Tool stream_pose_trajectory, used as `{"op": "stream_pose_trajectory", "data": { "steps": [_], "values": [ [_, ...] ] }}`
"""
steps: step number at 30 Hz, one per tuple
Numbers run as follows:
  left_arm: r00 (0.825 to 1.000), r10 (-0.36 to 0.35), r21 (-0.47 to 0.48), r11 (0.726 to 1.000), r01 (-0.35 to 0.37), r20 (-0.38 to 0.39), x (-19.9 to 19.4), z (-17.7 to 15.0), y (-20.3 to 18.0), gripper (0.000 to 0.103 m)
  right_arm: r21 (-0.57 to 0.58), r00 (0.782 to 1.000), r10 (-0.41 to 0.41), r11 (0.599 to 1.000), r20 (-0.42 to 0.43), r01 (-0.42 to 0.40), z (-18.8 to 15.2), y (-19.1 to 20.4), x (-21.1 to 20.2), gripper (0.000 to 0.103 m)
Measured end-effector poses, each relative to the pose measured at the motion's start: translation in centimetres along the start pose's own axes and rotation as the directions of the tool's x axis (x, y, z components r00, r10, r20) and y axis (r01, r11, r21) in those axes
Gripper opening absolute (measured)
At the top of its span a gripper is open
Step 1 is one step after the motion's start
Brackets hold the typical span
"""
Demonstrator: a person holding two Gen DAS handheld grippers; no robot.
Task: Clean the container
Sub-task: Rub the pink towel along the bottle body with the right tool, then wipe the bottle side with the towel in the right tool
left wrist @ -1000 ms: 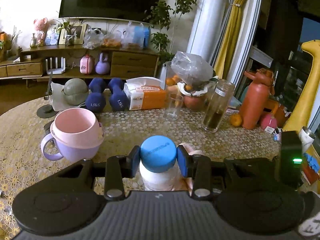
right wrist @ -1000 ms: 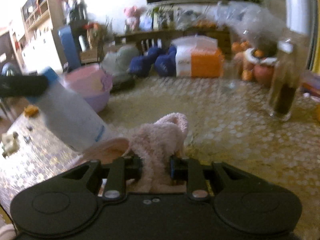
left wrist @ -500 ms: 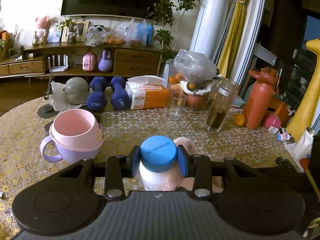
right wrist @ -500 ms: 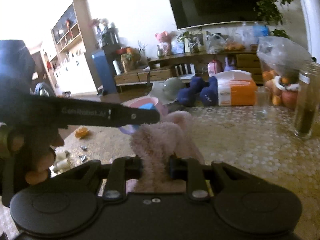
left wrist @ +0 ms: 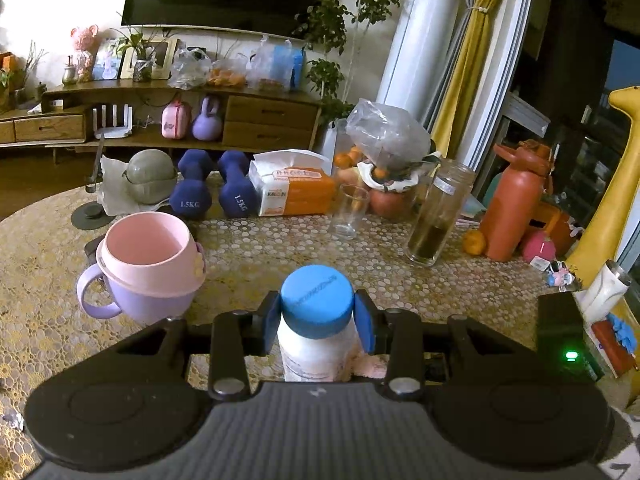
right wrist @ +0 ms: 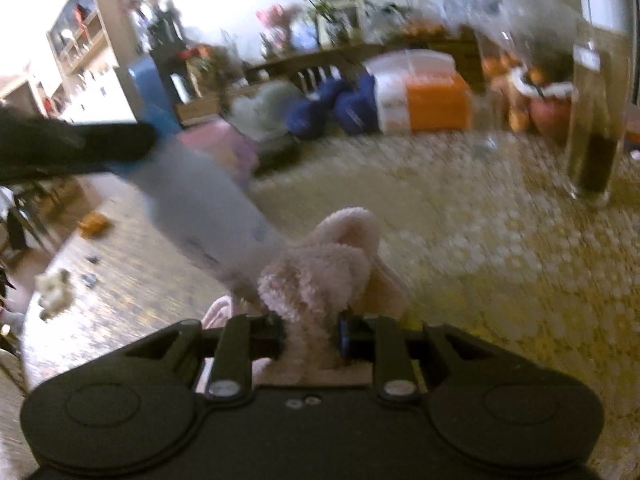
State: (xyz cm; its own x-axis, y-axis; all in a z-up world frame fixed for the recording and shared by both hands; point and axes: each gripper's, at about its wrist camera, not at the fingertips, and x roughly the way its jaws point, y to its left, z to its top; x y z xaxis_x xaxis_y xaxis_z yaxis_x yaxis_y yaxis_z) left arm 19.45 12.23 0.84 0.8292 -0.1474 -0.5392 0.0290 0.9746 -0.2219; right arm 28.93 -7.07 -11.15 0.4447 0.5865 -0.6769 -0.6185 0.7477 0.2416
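A white bottle (left wrist: 316, 354) with a blue cap (left wrist: 317, 300) stands between the fingers of my left gripper (left wrist: 319, 322), which is shut on its neck just under the cap. In the right wrist view the same bottle (right wrist: 208, 216) appears blurred and tilted, held from the upper left by the other gripper's black finger (right wrist: 72, 148). My right gripper (right wrist: 311, 334) is shut on a fluffy pink cloth (right wrist: 328, 268), and the cloth presses against the lower end of the bottle. A bit of pink cloth (left wrist: 372, 366) shows behind the bottle in the left wrist view.
On the patterned round table (left wrist: 260, 252) stand a pink-and-lilac cup (left wrist: 146, 264) at left, a drinking glass (left wrist: 352, 210), a tall jar with dark liquid (left wrist: 438, 220), two blue dumbbells (left wrist: 214, 190), a tissue pack (left wrist: 292, 190), a fruit bag (left wrist: 386, 148) and an orange flask (left wrist: 512, 204).
The right gripper with the cloth has swept down and back onto the lower part of the bottle; its view is motion-blurred. The left gripper keeps the bottle nearly still.
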Motion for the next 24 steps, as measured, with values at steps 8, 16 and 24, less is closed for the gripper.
{"op": "stream_pose_trajectory", "data": {
  "steps": [8,16,24],
  "values": [
    [1.0,-0.006,-0.01,1.0,0.006,0.021,-1.4,-1.5,-0.2,0.038,-0.016,0.993,0.077,0.997,0.086,-0.076,0.9,-1.2,-4.5,0.021],
    [1.0,-0.001,-0.084,0.996,0.003,0.021,-3.8,-4.3,0.4,0.038,-0.158,0.961,0.232,0.965,0.153,-0.208,3.9,0.3,-9.6,0.022],
    [1.0,-0.006,-0.135,0.991,0.003,-0.024,-5.4,-7.2,0.4,0.038,-0.318,0.944,0.329,0.897,0.02,-0.306,5.0,5.7,-7.5,0.022]
  ]
}}
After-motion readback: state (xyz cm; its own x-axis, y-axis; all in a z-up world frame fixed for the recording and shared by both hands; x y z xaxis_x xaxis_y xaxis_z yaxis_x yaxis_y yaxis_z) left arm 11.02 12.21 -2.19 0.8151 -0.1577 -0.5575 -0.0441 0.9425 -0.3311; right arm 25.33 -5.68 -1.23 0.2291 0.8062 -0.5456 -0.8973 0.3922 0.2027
